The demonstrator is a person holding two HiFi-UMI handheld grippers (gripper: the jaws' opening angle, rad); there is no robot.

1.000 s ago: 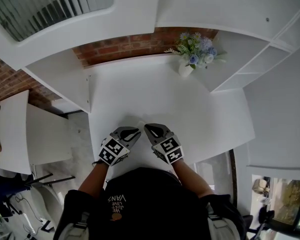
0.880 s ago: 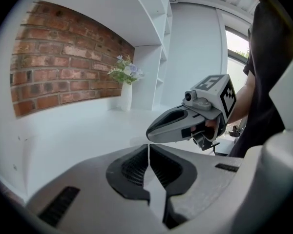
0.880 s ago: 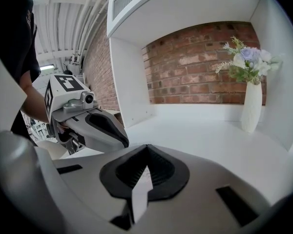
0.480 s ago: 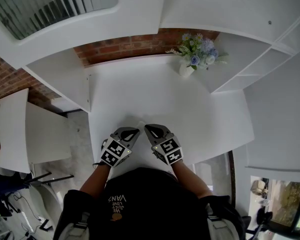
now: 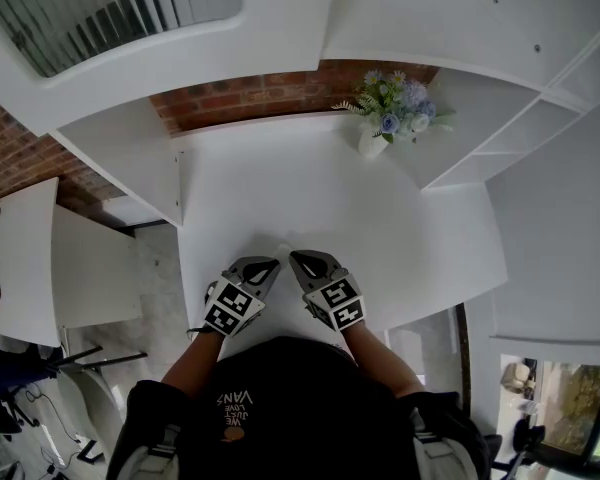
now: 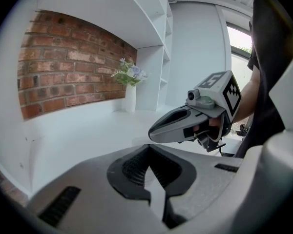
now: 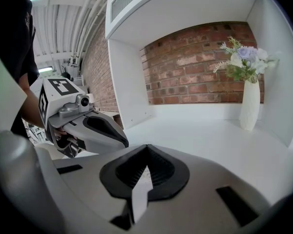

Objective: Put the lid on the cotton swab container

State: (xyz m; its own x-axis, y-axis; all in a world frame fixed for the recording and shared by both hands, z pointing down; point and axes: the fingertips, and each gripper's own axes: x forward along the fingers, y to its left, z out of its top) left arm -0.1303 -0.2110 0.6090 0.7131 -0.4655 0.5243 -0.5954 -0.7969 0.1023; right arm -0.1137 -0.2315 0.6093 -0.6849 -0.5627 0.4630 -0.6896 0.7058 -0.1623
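Left tongs (image 5: 274,262): low over the near edge of the white counter (image 5: 380,218), angled down and in toward the middle. In the left gripper view the dark ribbed pads are pressed together at the tips. Nothing is caught between them; only a sliver of white counter shows through the gap lower down.

Centre: a pale shape (image 5: 283,249) lies on the counter right at the point where both tips converge. It is too faint against the white for me to tell whether it is the cotton swab container, its lid, or both. I also cannot tell whether either tip touches it.

Right tongs (image 5: 295,259): mirror the left pair, tip to tip and almost meeting it. In the right gripper view the pads are closed on each other and pinch nothing. The left tongs show just beside them in that view, the marker cube up.

Further right and far back: white vase of blue and white flowers (image 5: 372,138), upright on the counter, well apart from both tongs. Brick wall (image 5: 260,88) behind
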